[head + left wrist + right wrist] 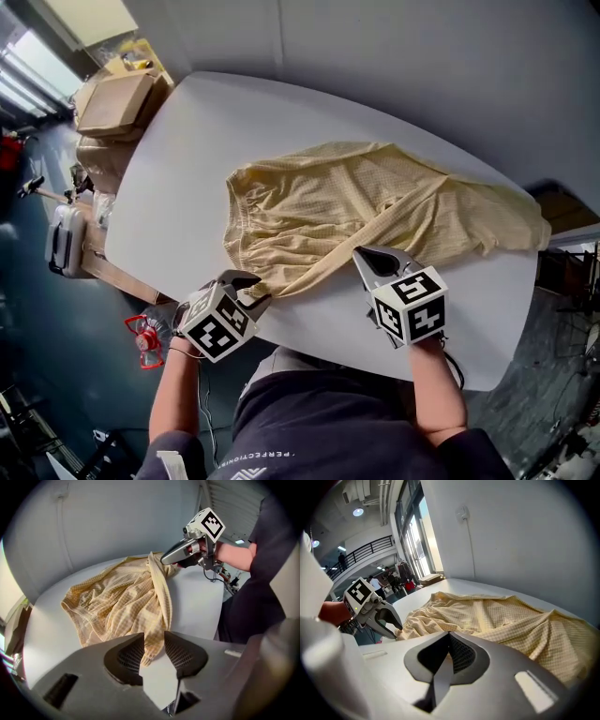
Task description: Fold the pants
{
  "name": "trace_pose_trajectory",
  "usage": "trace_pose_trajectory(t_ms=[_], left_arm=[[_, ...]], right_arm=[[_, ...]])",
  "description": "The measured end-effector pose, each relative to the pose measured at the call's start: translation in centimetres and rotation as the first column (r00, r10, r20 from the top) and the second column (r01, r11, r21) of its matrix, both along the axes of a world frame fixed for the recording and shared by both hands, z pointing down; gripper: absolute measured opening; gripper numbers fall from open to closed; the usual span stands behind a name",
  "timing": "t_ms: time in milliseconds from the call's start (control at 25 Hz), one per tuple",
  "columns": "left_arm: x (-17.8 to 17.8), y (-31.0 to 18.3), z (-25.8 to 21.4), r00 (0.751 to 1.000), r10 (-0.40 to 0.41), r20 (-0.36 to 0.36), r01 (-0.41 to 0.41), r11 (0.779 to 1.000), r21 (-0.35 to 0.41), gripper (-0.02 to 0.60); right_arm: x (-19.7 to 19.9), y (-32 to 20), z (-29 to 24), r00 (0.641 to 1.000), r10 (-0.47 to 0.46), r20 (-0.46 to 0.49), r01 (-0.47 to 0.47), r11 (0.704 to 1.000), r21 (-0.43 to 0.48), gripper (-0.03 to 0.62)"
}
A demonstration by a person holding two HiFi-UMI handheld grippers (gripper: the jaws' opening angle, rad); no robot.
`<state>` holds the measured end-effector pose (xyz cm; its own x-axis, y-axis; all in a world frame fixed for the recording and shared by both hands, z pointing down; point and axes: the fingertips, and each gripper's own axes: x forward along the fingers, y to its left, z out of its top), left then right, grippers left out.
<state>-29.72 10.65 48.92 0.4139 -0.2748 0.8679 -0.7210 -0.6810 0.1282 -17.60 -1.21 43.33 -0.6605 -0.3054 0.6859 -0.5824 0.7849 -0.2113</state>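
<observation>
Pants (375, 211), pale yellow and crumpled, lie spread across the white bench (206, 141). The left tool (261, 292) has its jaws apart around the near hem, pads not pressing the cloth. The right tool (364, 255) has its jaws together, seemingly pinching a raised fold.

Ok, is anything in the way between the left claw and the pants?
Nothing visible is in the way. The left claw is open, and the trailing end of the pants lies right at its tips on the table, with no other object between them.
</observation>
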Motion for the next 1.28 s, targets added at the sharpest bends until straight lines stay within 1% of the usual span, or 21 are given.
trace_pose_trajectory(t_ms=[160, 240, 280, 360, 440, 520, 600, 640, 720, 800, 880, 960, 1160, 1280], left_arm=[[0.1, 0.5, 0.4, 0.998, 0.058, -0.009, -0.058, 0.998, -0.002, 0.154], [0.3, 0.6, 0.7, 0.997, 0.078, 0.0, -0.078, 0.997, -0.013, 0.186], [0.4, 0.7, 0.9, 0.996, 0.088, 0.012, -0.088, 0.996, -0.021, 0.204], [0.7, 0.8, 1.5, 0.992, 0.115, 0.056, -0.113, 0.993, -0.027, 0.215], [0.7, 0.8, 2.0, 0.986, 0.13, 0.101, -0.128, 0.992, -0.024, 0.213], [0.7, 1.0, 2.2, 0.986, 0.125, 0.115, -0.123, 0.992, -0.025, 0.206], [0.4, 1.0, 2.3, 0.987, 0.104, 0.12, -0.102, 0.995, -0.022, 0.187], [0.0, 0.8, 2.3, 0.987, 0.087, 0.138, -0.086, 0.996, -0.011, 0.167], [-0.8, 0.2, 2.2, 0.977, 0.051, 0.209, -0.058, 0.998, 0.029, 0.037], [-0.9, -0.1, 1.9, 0.965, 0.04, 0.26, -0.053, 0.998, 0.045, 0.028], [-0.6, -0.1, 1.3, 0.963, 0.024, 0.27, -0.037, 0.998, 0.045, 0.021], [-0.5, -0.4, 0.3, 0.961, -0.014, 0.278, -0.004, 0.998, 0.061, 0.018], [-0.7, -2.4, -2.0, 0.936, -0.107, 0.334, 0.061, 0.987, 0.146, 0.017], [-0.5, -3.8, -3.5, 0.927, -0.156, 0.34, 0.089, 0.975, 0.204, 0.017]], right_arm=[[-1.1, 0.9, 0.7, 1.0, -0.007, -0.008, 0.007, 0.999, -0.037, 0.002], [-1.4, 1.3, 0.8, 1.0, -0.019, -0.009, 0.019, 0.999, -0.045, 0.002], [-1.4, 1.5, 0.9, 1.0, -0.025, -0.012, 0.025, 0.999, -0.047, 0.002], [-1.2, 1.8, 1.0, 0.999, -0.038, -0.021, 0.037, 0.998, -0.049, 0.002], [-1.0, 2.0, 1.0, 0.999, -0.048, -0.025, 0.046, 0.998, -0.049, 0.002], [-0.9, 2.3, 1.0, 0.999, -0.049, -0.023, 0.048, 0.998, -0.047, 0.002], [-1.0, 2.8, 0.8, 0.998, -0.052, -0.019, 0.051, 0.998, -0.043, 0.002], [-1.0, 3.0, 0.8, 0.998, -0.057, -0.02, 0.056, 0.998, -0.039, 0.002], [-0.8, 3.6, 0.7, 0.997, -0.074, -0.027, 0.073, 0.997, -0.029, 0.002], [-0.2, 4.3, 0.7, 0.995, -0.088, -0.036, 0.088, 0.996, -0.022, 0.002], [0.4, 5.1, 0.6, 0.995, -0.098, -0.037, 0.097, 0.995, -0.019, 0.002], [1.0, 5.8, 0.3, 0.993, -0.109, -0.035, 0.109, 0.994, -0.011, 0.002], [2.4, 7.0, -0.3, 0.991, -0.131, -0.03, 0.132, 0.991, 0.024, 0.002], [2.8, 7.1, -0.5, 0.99, -0.141, -0.028, 0.142, 0.989, 0.043, 0.002]])
